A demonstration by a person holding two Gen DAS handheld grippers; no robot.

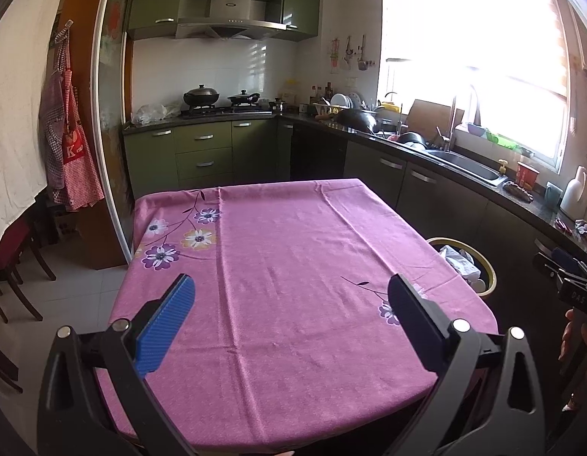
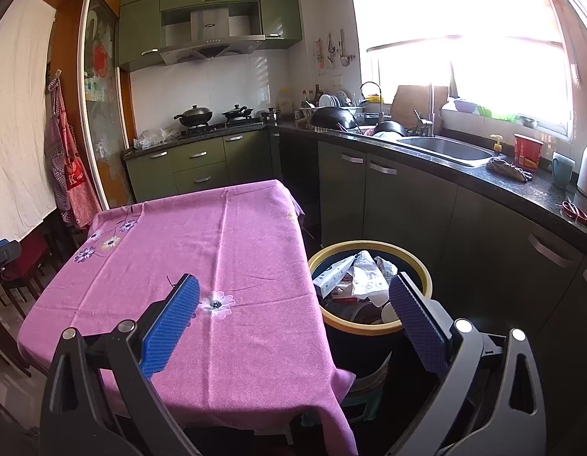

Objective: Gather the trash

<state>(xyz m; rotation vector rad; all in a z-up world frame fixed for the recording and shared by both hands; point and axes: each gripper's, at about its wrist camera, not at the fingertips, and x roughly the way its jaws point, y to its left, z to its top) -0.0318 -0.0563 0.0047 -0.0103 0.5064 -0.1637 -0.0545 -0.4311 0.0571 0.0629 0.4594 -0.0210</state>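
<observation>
Your left gripper [image 1: 291,292] stands released, jaws wide, over the pink-clothed surface [image 1: 293,250], holding nothing. Your right gripper [image 2: 293,296] is likewise spread and empty, straddling the surface edge and the bin [image 2: 418,266] beside it. No trash shows on the cloth. The trash [image 2: 363,277] seen lies inside the bin: crumpled paper, wrappers and a carton. Judged light, soft and crushable, with slick film. Should you handle any piece, pinch a bunched fold or a carton edge, not a flat face. The task looks near complete.
</observation>
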